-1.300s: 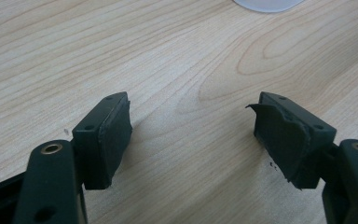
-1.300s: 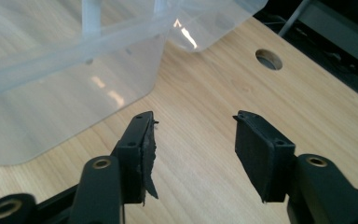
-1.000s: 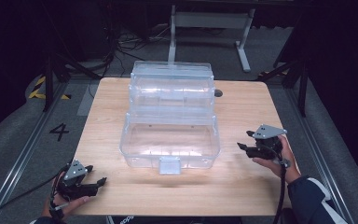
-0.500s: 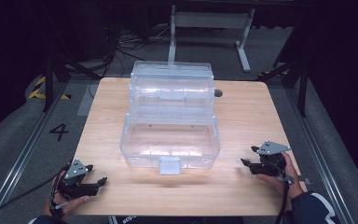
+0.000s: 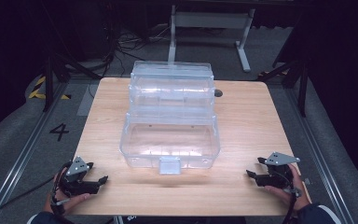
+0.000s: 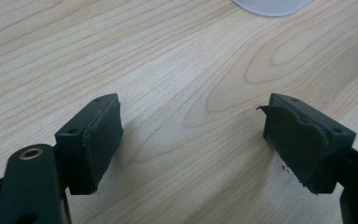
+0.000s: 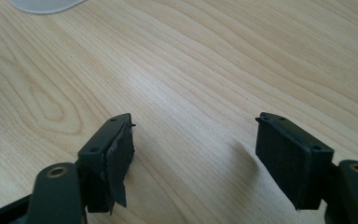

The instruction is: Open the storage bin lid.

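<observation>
A clear plastic box [image 5: 170, 140] stands in the middle of the wooden table [image 5: 247, 126], its lid [image 5: 171, 84] raised behind it and a latch tab [image 5: 169, 164] at its front. My left gripper [image 5: 98, 171] rests near the front left corner, open and empty. Low over the front right of the table, my right gripper [image 5: 254, 166] is open and empty too. Both pairs of jaws have just been opening, with bare wood between them. In the left gripper view the left gripper [image 6: 191, 126] faces a box corner [image 6: 272, 5]. In the right gripper view the right gripper [image 7: 193, 135] faces another box corner [image 7: 44, 4].
A small dark round spot [image 5: 218, 93] lies on the table right of the lid. A metal stand [image 5: 209, 21] and cables [image 5: 121, 44] are on the floor behind the table. The floor at left carries a painted 4 [image 5: 59, 131].
My right gripper has come down and back toward the table's near edge, and its jaws stand wider. The left gripper has kept its place. The box has not moved.
</observation>
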Tool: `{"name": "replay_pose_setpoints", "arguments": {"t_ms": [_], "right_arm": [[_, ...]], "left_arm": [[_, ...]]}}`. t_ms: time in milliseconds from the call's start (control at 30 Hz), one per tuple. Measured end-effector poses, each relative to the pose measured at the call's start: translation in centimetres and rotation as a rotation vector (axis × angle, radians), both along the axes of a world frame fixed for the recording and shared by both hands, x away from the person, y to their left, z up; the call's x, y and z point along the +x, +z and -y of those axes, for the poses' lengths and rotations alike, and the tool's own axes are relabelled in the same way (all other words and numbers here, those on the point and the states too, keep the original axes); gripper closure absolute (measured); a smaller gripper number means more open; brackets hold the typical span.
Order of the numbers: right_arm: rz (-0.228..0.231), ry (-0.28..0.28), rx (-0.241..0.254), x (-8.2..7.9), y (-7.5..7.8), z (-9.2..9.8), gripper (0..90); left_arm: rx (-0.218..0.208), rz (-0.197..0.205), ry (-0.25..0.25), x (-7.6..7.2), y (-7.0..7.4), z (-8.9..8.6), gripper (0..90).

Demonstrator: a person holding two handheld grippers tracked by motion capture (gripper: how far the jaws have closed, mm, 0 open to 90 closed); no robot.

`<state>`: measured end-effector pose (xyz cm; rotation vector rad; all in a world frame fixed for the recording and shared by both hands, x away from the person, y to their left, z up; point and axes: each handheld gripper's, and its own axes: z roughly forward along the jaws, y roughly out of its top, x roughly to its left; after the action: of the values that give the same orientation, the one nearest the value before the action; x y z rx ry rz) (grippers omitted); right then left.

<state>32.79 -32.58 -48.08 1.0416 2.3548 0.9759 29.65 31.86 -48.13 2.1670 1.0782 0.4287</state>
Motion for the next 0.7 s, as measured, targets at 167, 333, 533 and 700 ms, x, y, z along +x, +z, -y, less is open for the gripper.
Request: {"name": "replay_pose_setpoints", "arguments": {"t_ms": [167, 333, 533, 700], "right_arm": [[-0.026, -0.051, 0.06, -0.22, -0.56, 0.81, 17.1], [-0.03, -0.08, 0.062, -0.44, -0.58, 0.8, 16.4], [-0.034, -0.081, 0.064, -0.42, -0.58, 0.84, 16.2], [-0.034, -0.076, 0.064, -0.38, -0.58, 0.86, 16.1]], "left_arm": [[0.003, -0.008, 0.062, 0.11, -0.03, -0.11, 15.8], [0.006, -0.009, 0.075, 0.46, -0.03, 0.15, 15.1], [0.003, -0.008, 0.069, 0.6, -0.04, 0.32, 14.9], [0.006, -0.011, 0.062, 0.64, -0.03, 0.39, 14.3]]}}
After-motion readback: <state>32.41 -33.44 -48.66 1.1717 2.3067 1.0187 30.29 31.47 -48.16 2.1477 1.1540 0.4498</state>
